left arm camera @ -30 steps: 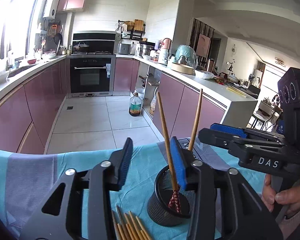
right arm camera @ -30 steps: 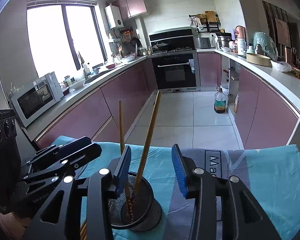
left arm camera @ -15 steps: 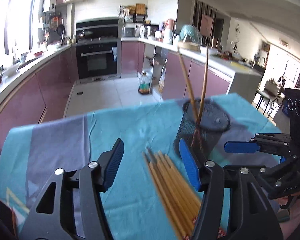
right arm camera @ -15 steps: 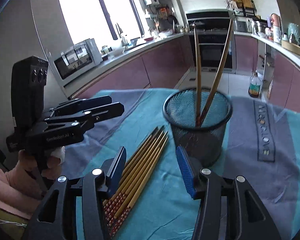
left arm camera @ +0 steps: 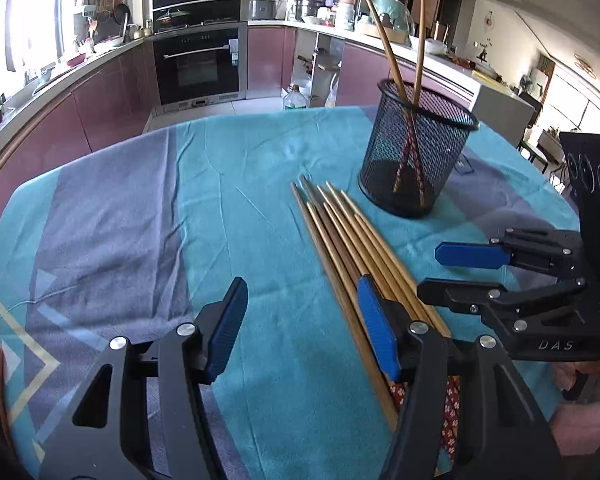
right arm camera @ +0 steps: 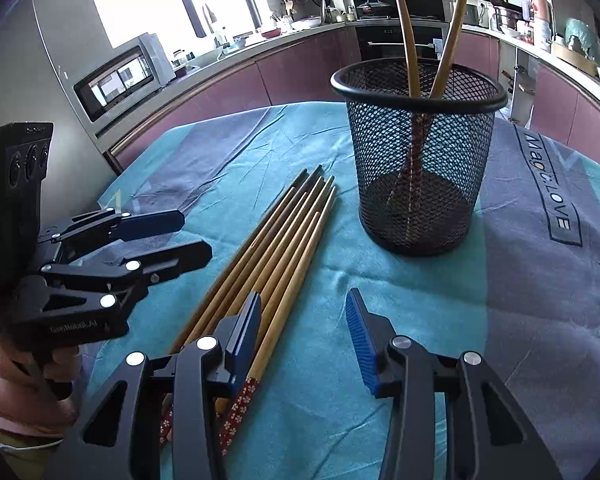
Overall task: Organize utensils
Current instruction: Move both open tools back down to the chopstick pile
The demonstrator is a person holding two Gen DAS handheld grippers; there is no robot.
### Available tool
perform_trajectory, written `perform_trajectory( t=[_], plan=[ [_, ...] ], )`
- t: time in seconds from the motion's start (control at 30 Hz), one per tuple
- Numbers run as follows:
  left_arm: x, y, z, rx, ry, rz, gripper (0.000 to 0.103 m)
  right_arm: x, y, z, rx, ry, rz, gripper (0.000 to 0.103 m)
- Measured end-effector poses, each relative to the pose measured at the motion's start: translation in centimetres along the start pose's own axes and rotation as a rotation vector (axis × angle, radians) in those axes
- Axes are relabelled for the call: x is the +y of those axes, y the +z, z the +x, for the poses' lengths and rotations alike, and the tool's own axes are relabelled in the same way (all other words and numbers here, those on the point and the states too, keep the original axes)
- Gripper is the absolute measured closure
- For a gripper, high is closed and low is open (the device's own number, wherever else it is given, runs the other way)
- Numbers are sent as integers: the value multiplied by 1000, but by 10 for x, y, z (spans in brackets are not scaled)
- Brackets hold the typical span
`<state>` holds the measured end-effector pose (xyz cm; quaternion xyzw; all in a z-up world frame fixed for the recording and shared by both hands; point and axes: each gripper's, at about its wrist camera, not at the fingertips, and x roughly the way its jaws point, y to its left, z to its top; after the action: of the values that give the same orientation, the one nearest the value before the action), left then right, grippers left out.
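Now the bundle of bamboo chopsticks [right arm camera: 268,248] lies flat on the teal cloth [left arm camera: 240,208], just beside the black mesh cup [right arm camera: 418,152] holding two already. Both grippers, left [left arm camera: 300,330] and right [right arm camera: 306,334], hover with jaws apart, empty; best pinch one outer stick cleanly.

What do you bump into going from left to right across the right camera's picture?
Left gripper → chopsticks on the cloth → mesh cup holding two chopsticks → the "LOVE" print on the cloth.
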<state>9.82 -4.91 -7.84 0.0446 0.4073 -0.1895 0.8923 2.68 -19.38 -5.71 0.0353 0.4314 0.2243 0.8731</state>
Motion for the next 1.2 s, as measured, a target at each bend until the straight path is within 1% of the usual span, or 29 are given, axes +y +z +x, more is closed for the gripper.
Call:
perform_trajectory(
  t=[0.23,0.33,0.43,0.6,0.73,0.77,0.8,0.87,0.93,1.2],
  plan=[
    [-4,-3,1,18,2,11,49,7,-6,4,7,-53,-26,65],
    [-5,-5,3,33,7,14,50,8,-5,6,9,-68,-30,67],
    [-4,-7,6,50,7,11,51,7,-6,6,9,-78,-35,67],
    [-3,-9,6,48,10,13,51,10,-6,8,15,-111,-55,71],
    [-2,-9,6,49,8,13,52,8,-7,8,16,-116,-59,71],
    [-1,-9,7,53,12,13,54,8,-7,8,16,-117,-59,72],
    [-1,-10,9,64,15,15,59,8,-7,8,16,-118,-59,73],
    [-1,-12,10,63,21,24,60,8,-6,9,17,-120,-54,76],
    [-3,-12,10,64,24,28,60,7,-5,9,18,-119,-51,77],
    [-3,-12,12,63,24,26,60,9,-4,11,16,-142,-67,77]
  ],
)
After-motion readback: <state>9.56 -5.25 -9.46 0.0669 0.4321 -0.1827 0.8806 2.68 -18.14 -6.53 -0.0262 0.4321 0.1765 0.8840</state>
